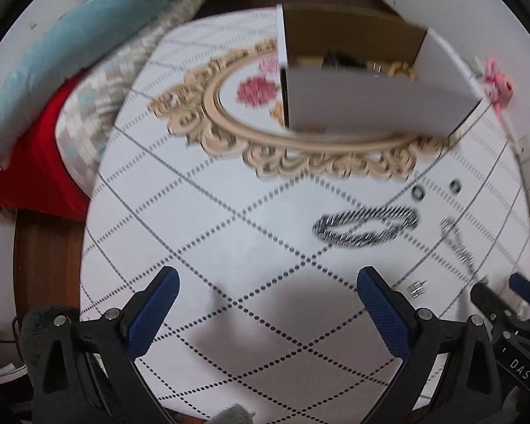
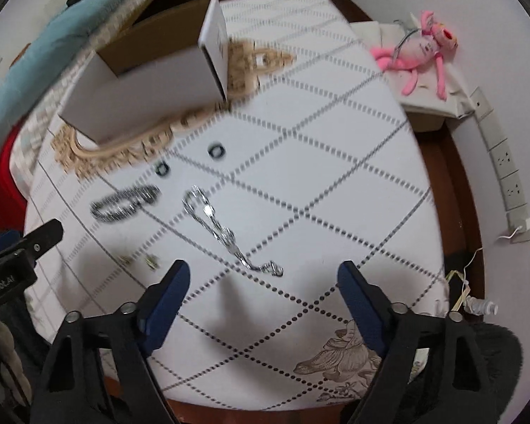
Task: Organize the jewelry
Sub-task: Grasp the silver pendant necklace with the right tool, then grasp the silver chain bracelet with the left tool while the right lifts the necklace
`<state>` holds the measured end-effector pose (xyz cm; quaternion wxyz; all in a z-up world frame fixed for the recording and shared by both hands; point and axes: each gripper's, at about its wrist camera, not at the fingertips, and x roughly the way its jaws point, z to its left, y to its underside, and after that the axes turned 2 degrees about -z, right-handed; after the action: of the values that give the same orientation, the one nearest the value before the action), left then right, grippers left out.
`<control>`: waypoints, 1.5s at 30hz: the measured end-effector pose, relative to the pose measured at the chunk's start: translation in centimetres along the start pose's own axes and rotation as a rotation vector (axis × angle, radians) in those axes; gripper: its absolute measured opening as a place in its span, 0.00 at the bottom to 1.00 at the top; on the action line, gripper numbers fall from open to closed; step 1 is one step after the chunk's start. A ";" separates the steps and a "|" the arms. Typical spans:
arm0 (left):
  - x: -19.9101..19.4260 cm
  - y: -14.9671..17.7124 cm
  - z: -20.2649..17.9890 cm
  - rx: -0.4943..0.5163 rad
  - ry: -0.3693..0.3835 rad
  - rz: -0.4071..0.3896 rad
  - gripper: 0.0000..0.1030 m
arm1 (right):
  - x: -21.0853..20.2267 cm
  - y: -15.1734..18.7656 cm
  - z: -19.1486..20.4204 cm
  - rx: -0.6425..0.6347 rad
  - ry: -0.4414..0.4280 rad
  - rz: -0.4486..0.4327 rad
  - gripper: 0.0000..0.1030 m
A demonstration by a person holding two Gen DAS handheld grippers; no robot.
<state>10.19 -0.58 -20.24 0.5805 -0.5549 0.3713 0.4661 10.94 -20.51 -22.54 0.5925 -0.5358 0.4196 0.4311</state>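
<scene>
Jewelry lies loose on a white table with a dotted diamond pattern. A thick silver bracelet [image 1: 365, 226] [image 2: 125, 203], a thin silver chain [image 2: 222, 229] [image 1: 459, 243], two dark rings [image 2: 216, 150] [image 2: 161, 169] [image 1: 418, 192] [image 1: 454, 186] and small earrings [image 1: 417, 289] [image 2: 152, 260] are spread out. A white cardboard box [image 1: 371, 102] [image 2: 141, 88] stands on an ornate cream tray [image 1: 300, 148] [image 2: 123, 148] and holds some pieces. My left gripper [image 1: 266, 304] is open and empty, near the bracelet. My right gripper [image 2: 263, 293] is open and empty, just short of the chain's end.
A pink plush toy [image 2: 420, 53] lies on a side surface at the right, with wall sockets [image 2: 505, 176] beyond. Blue and red bedding [image 1: 53, 88] borders the table on the left. Each gripper shows at the edge of the other's view.
</scene>
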 end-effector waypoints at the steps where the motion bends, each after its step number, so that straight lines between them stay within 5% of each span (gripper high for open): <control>1: 0.3 0.1 0.0 -0.001 -0.003 0.007 1.00 | 0.2 0.1 0.1 -0.010 0.004 -0.004 0.81; 7: 1.6 0.7 0.2 -0.010 -0.020 0.042 1.00 | 1.6 0.7 2.3 -0.121 0.040 -0.039 0.72; 10: 1.8 0.9 0.3 -0.008 -0.029 0.048 1.00 | 1.7 0.6 3.3 -0.163 0.063 -0.085 0.60; 13: 2.0 1.1 0.1 -0.006 -0.033 0.054 1.00 | 1.5 0.2 4.0 -0.160 0.066 -0.103 0.30; 14: 2.1 1.2 0.1 -0.005 -0.035 0.058 1.00 | 1.6 0.0 4.4 -0.163 0.072 -0.101 0.09; 24: 2.0 0.4 3.3 -0.124 0.075 0.084 0.99 | -0.6 -1.5 3.4 -0.021 -0.008 -0.155 0.05; 26: 2.0 0.0 3.8 -0.150 0.112 0.085 0.91 | -1.5 -1.9 2.7 0.017 -0.037 -0.171 0.05; 36: 2.7 -3.1 1.0 -0.136 0.199 0.083 0.81 | -1.8 -2.9 1.0 0.090 -0.043 -0.168 0.05; 39: 3.2 -3.7 -0.1 -0.105 0.185 0.092 0.69 | -1.4 -2.9 0.4 0.111 -0.039 -0.162 0.05; 42: 3.4 -3.9 -1.6 -0.055 0.153 0.087 0.47 | -1.3 -3.0 0.2 0.122 -0.036 -0.161 0.05; 45: 3.0 -3.9 -3.1 0.009 0.144 0.055 0.07 | -1.1 -3.1 0.1 0.127 -0.034 -0.158 0.05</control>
<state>15.08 -3.03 -22.24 0.5417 -0.5739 0.4293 0.4392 13.59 -20.60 -20.62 0.6644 -0.5211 0.3925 0.3647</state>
